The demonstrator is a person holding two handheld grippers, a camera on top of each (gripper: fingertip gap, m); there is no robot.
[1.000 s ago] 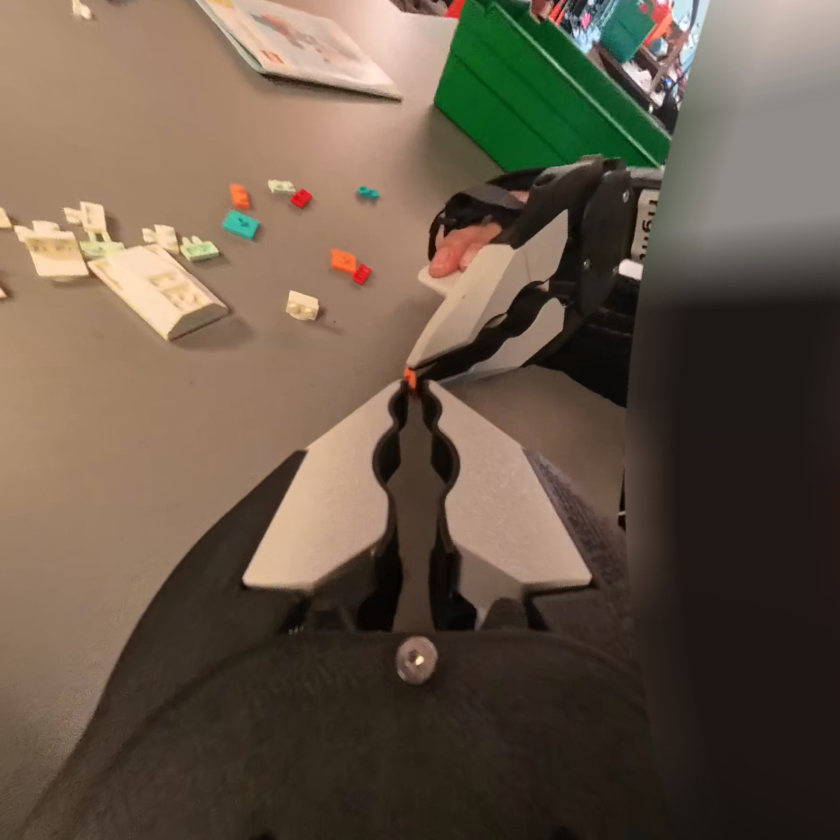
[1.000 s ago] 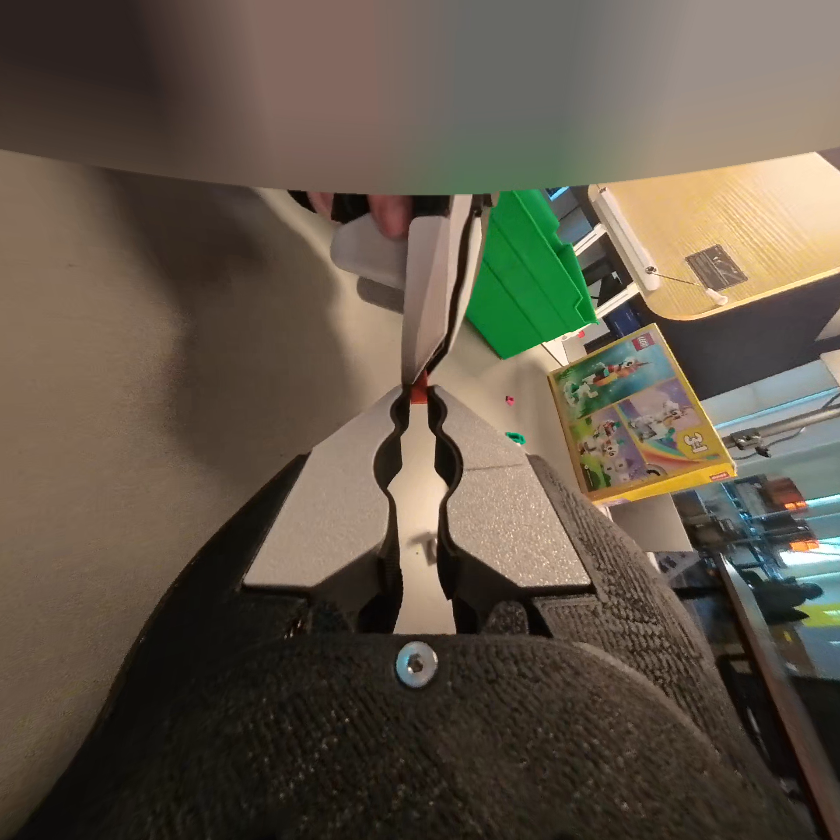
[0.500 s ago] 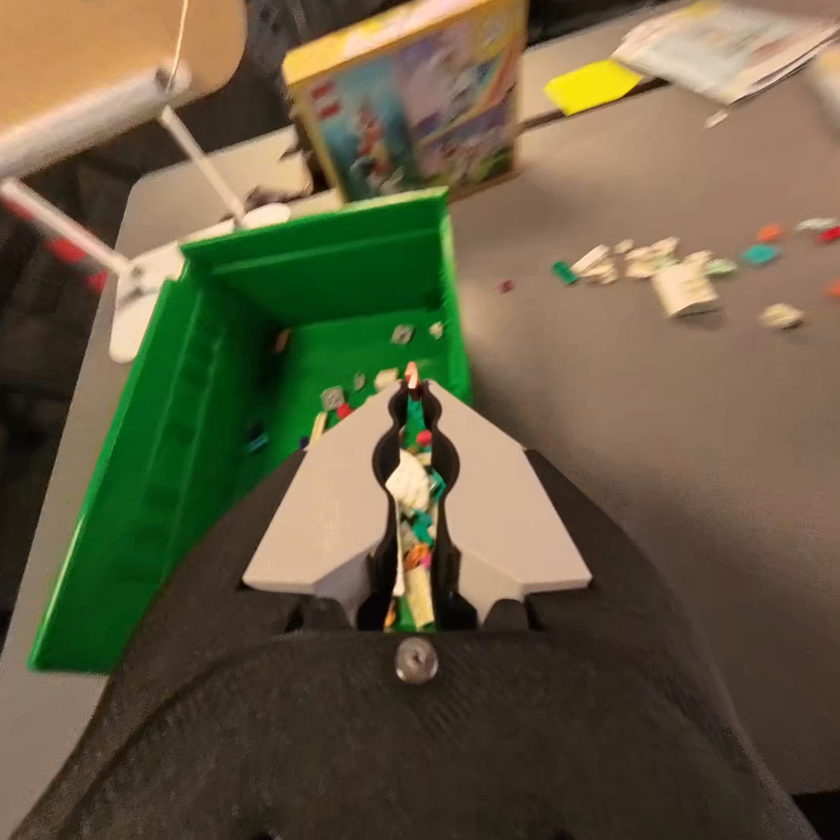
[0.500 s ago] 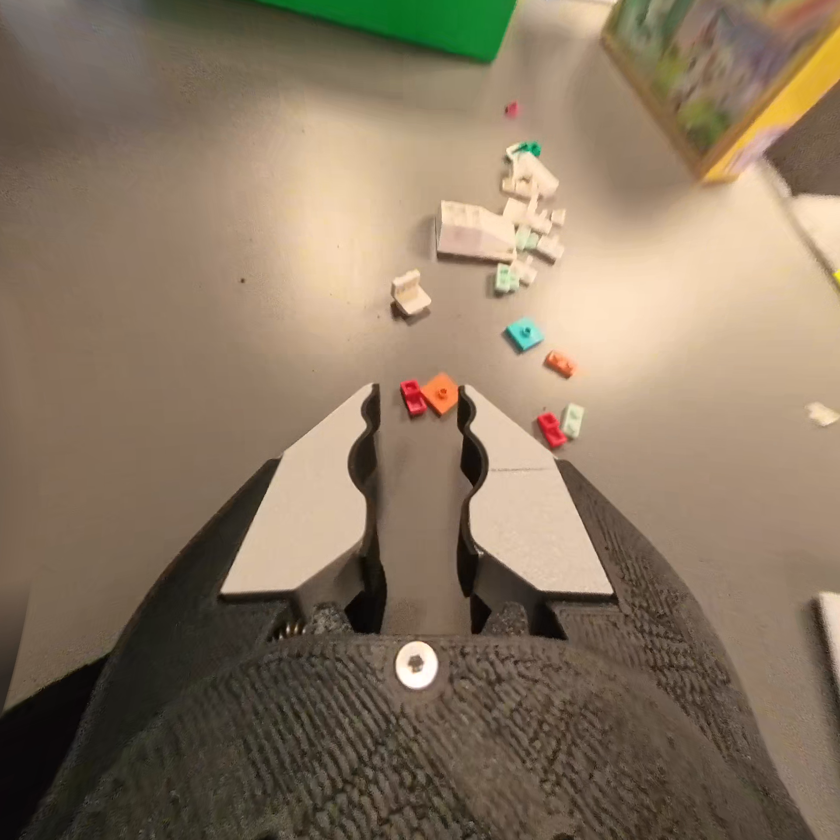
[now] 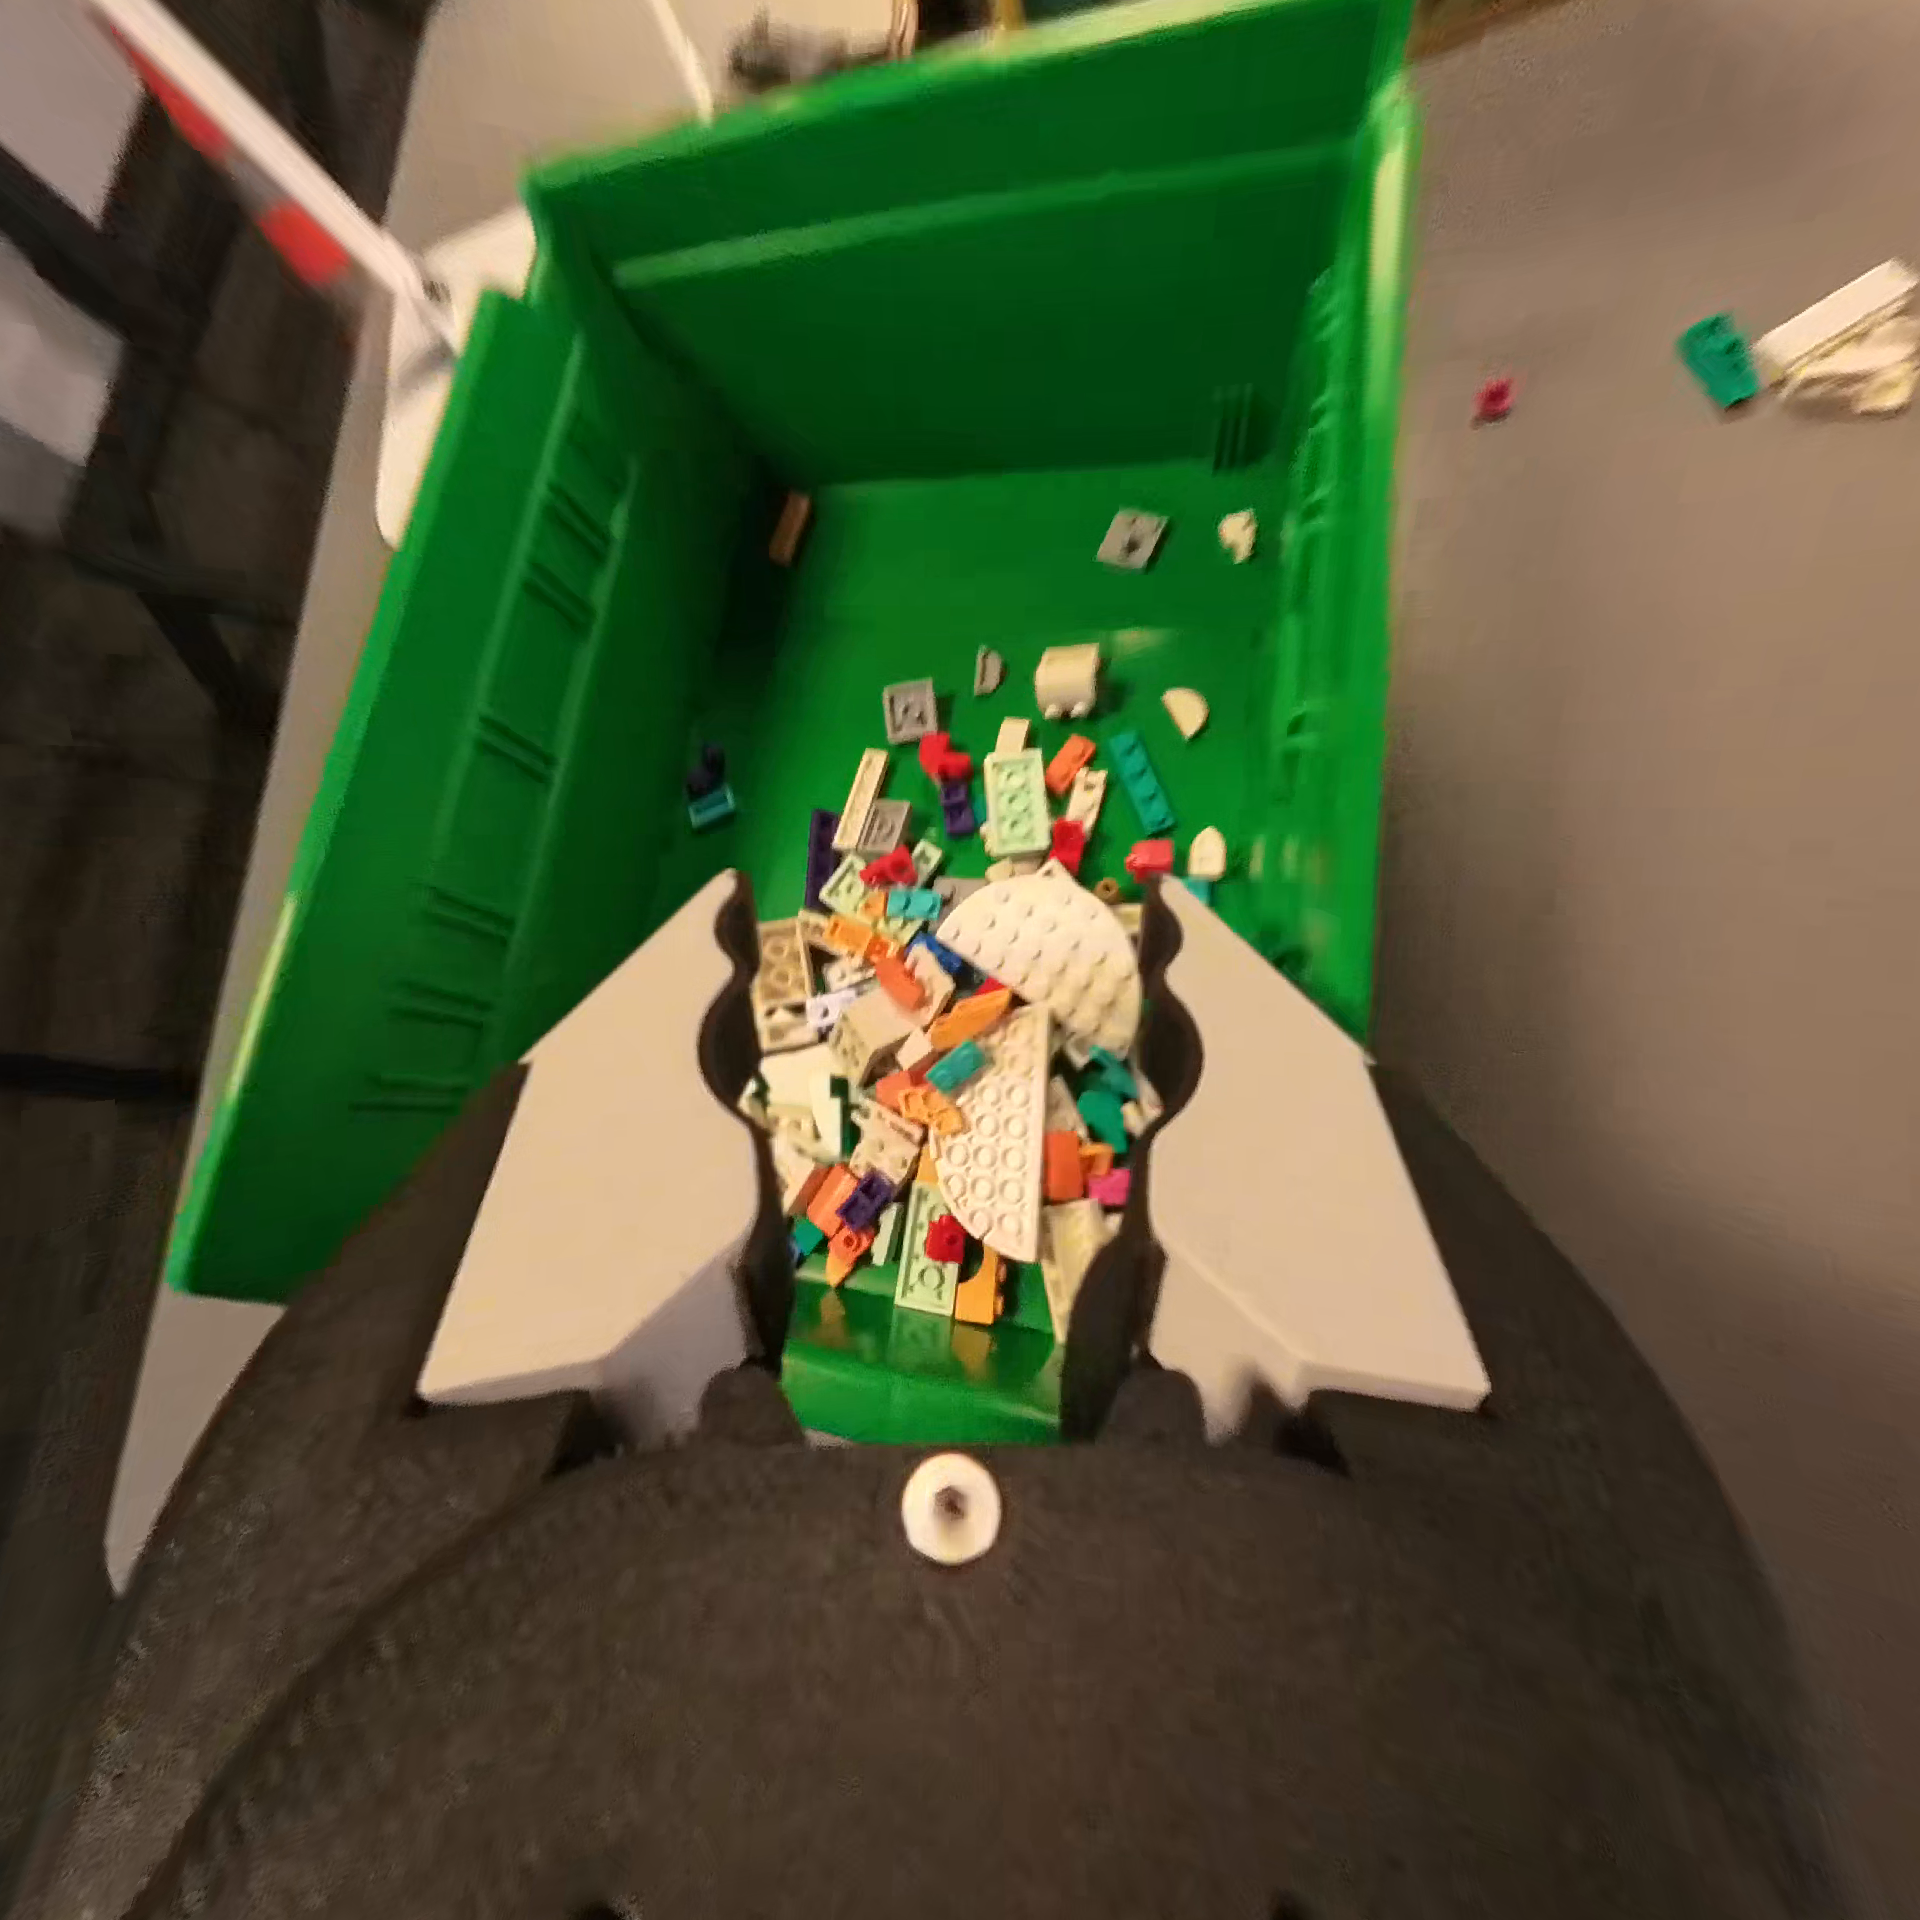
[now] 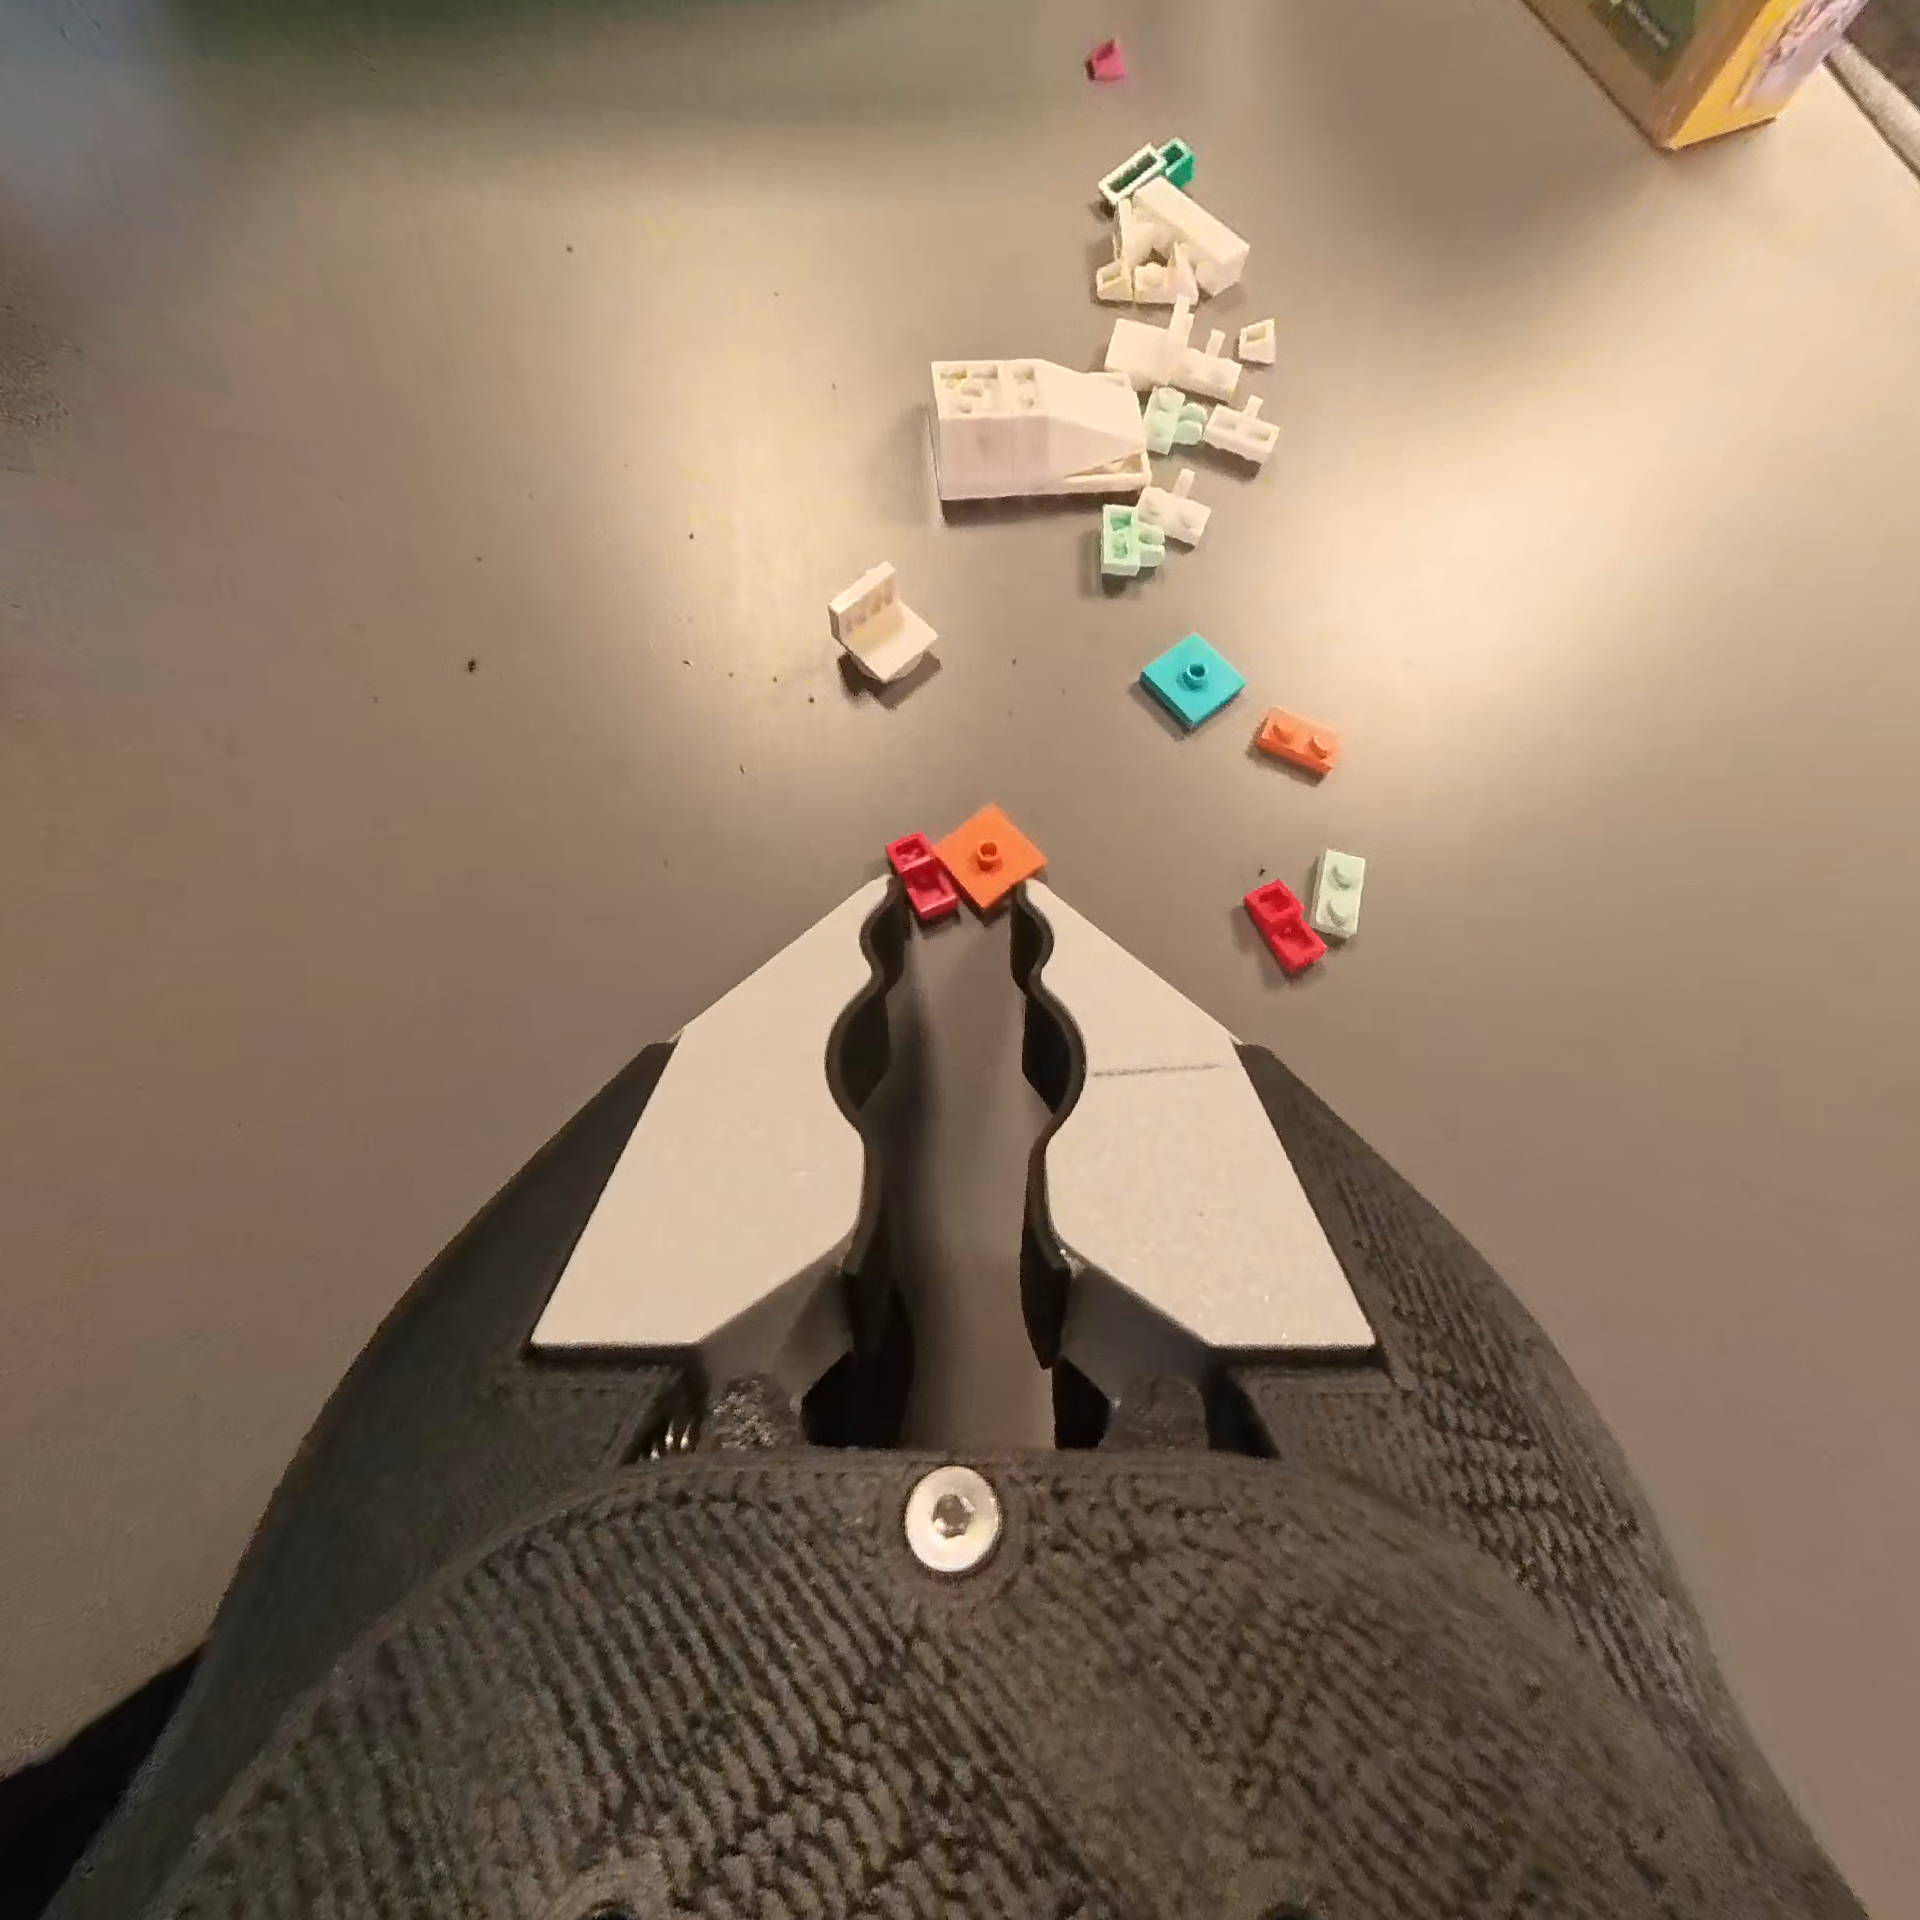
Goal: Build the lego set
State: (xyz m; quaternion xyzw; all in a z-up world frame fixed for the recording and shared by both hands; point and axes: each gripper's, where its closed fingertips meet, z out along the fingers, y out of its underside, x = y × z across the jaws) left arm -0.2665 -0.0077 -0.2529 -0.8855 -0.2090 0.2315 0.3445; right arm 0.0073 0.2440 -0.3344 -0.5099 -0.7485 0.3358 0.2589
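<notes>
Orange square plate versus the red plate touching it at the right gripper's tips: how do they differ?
The orange square plate is square with one centre stud; the red plate is a narrow two-stud strip. The orange square plate is the broader, and lies toward the gripper's right finger, while the red plate lies toward the left one. Both lie flat on the grey table, edges touching, just ahead of the open right gripper.

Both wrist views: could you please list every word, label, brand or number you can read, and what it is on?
None can be read in either view.
Yellow box: only a corner shows, its print too blurred to read.
Bricks, green bin, table: no writing visible.
</notes>
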